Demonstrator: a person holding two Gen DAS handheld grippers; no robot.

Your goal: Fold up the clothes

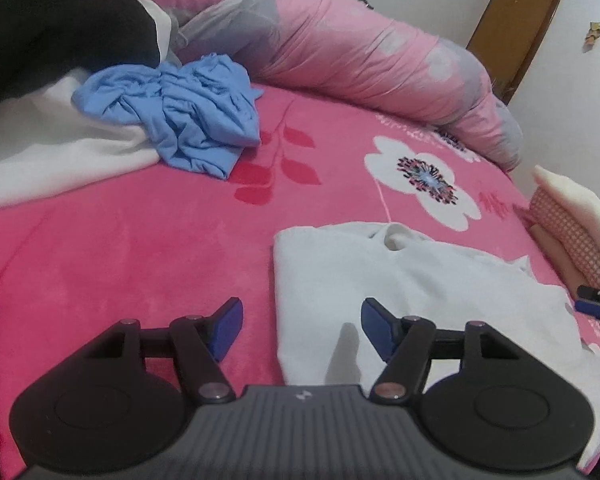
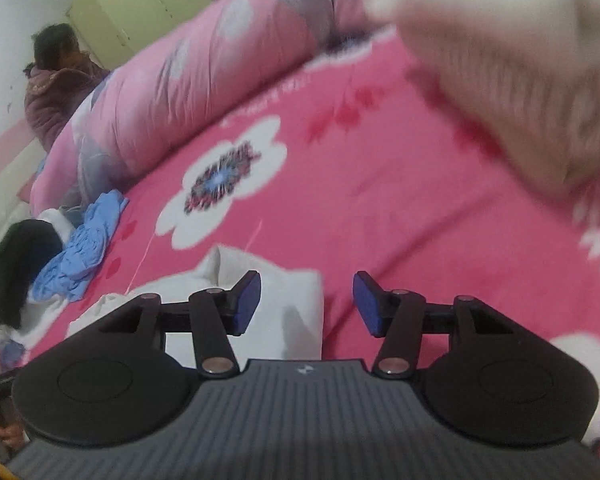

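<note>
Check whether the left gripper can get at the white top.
Probably yes. The left gripper is open right over the white top's near edge, with only bare pink blanket beside it.

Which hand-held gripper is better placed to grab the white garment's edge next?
Left, probably. The left hand-held gripper is open and straddles the near left edge of the white garment. The right hand-held gripper is open too, but mostly over bare pink blanket beside the garment's corner.
</note>
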